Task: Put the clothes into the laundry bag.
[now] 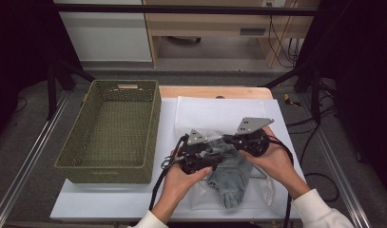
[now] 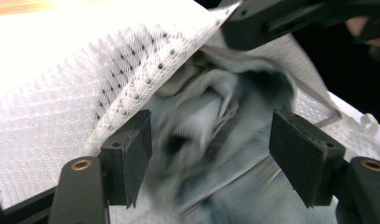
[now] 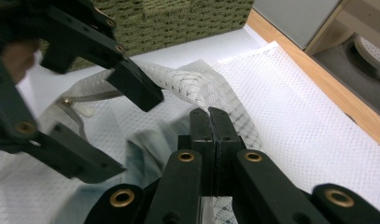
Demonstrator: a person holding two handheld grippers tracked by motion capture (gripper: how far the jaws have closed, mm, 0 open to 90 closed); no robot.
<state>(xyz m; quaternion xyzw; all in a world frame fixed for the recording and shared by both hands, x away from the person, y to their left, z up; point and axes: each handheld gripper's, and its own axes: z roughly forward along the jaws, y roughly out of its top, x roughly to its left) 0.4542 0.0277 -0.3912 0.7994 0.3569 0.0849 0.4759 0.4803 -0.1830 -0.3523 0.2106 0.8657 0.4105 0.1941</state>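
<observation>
Left gripper (image 2: 211, 156): jaws stand apart, gripping nothing, the crumpled pale-blue denim garment (image 2: 215, 140) lying between them. Right gripper (image 3: 210, 116): jaws closed tight on the edge of the white mesh laundry bag (image 3: 197, 86), lifting it. The garment lies half inside the bag on the white table sheet (image 1: 110, 199), beside an olive woven basket (image 1: 112, 128).
</observation>
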